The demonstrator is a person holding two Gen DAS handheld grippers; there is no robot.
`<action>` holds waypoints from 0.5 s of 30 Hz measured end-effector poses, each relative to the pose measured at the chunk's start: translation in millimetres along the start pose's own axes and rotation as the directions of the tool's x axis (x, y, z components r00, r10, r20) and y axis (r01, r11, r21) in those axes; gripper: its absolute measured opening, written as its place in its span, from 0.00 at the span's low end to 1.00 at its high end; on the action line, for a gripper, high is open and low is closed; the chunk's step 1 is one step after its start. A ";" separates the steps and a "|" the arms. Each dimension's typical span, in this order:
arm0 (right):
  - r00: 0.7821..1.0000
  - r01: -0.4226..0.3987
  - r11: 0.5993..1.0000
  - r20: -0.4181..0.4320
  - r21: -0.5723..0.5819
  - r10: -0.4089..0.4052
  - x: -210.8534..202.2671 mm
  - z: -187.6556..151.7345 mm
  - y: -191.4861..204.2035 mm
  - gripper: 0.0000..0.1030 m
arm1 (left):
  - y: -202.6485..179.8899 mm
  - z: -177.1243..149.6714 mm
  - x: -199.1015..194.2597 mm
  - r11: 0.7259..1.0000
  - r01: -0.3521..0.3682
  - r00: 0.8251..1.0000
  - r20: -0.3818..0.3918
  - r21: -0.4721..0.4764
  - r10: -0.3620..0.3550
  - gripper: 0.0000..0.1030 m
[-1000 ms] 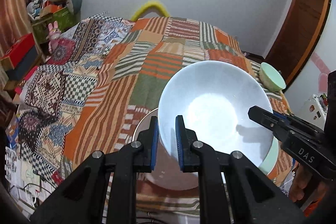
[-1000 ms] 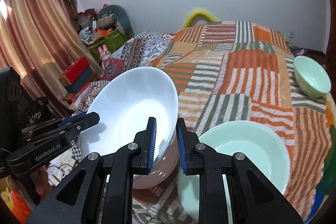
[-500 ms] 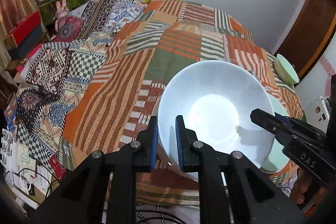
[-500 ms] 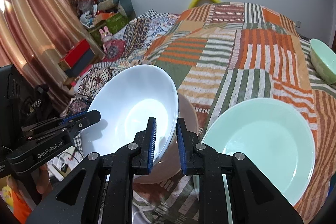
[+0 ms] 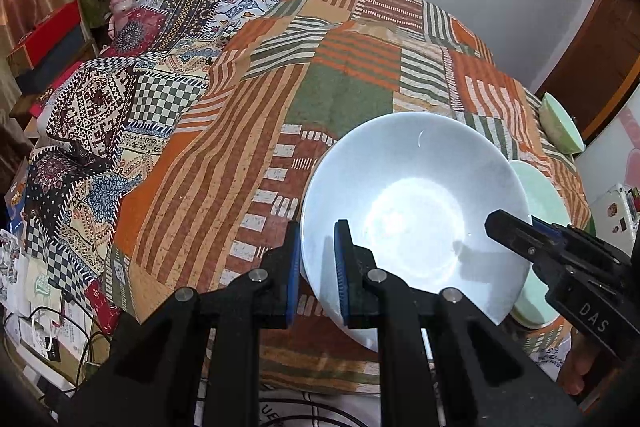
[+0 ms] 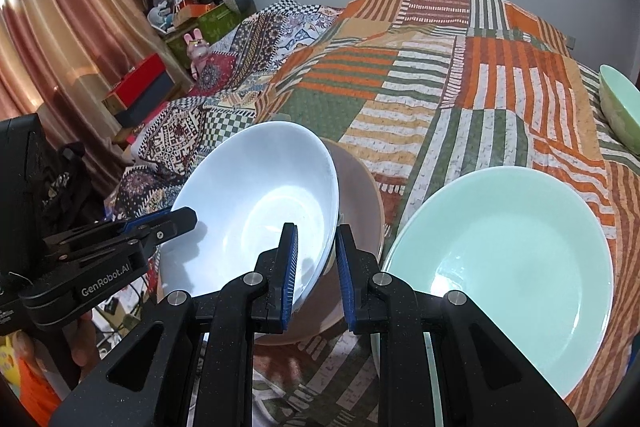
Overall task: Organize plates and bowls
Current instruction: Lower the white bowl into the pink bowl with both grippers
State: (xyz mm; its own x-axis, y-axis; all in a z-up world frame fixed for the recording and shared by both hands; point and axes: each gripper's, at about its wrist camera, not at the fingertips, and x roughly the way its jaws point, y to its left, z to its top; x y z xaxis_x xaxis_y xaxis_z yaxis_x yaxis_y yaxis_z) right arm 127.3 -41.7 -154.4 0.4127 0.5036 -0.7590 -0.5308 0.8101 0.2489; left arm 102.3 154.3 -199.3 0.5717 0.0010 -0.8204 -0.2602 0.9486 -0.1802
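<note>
Presently the white bowl (image 5: pixel 416 203) is held off the bed by both tools at once, tilted, directly above a brown bowl (image 6: pixel 360 187) that rests on the patchwork quilt (image 5: pixel 340 67). The left gripper (image 5: pixel 316 267) has its jaws nearly closed, pinching the near-left rim, one blue pad outside the wall and one inside. The right gripper (image 6: pixel 316 267) has its jaws at a similar narrow gap astride the opposite rim; the inner pad lies against the wall, while contact on the outer pad cannot be confirmed. In my judgement the bowl is glazed ceramic or glass: rigid, moderately heavy for a rim pinch, slick, and breakable if it strikes the brown bowl below. The rim is the only practical hold, and two opposed grips are sensible, since a single pinch would let it pivot. Just right of the brown bowl lies a large mint-green plate (image 6: pixel 508 255), and well apart at the far right edge of the bed sits a small green bowl (image 6: pixel 620 107). The quilt is soft and uneven, so pieces set down on it may rock or slide, particularly near the front edge. Room, left to right: curtains (image 6: pixel 52 39), stacked boxes (image 6: pixel 140 91), a pink rabbit toy (image 6: pixel 198 51), piled soft toys, a plain wall, and a wooden door (image 5: pixel 600 39) at far right.
</note>
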 end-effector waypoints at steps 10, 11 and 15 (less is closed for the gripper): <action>1.000 0.006 1.000 -0.019 0.010 -0.006 7.5 -0.6 -0.7 0.17 | -5.1 -0.5 10.1 0.999 -0.033 0.999 0.001 0.023 0.033 0.14; 1.000 0.004 1.000 -0.021 0.010 -0.004 8.2 -0.7 -1.0 0.17 | -5.3 -0.6 10.1 0.999 -0.037 0.999 0.002 0.025 0.036 0.14; 1.000 0.007 1.000 -0.024 0.014 -0.006 10.9 -1.2 -2.4 0.17 | -8.0 -0.5 11.5 0.998 -0.037 0.999 0.013 0.048 0.036 0.14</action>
State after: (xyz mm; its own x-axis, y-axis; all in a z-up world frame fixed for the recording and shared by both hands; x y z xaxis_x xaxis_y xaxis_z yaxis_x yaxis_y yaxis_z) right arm 132.2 -38.5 -164.0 0.3981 0.4911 -0.7748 -0.5177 0.8175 0.2522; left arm 110.6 146.6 -207.7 0.5719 0.0391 -0.8194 -0.2430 0.9621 -0.1236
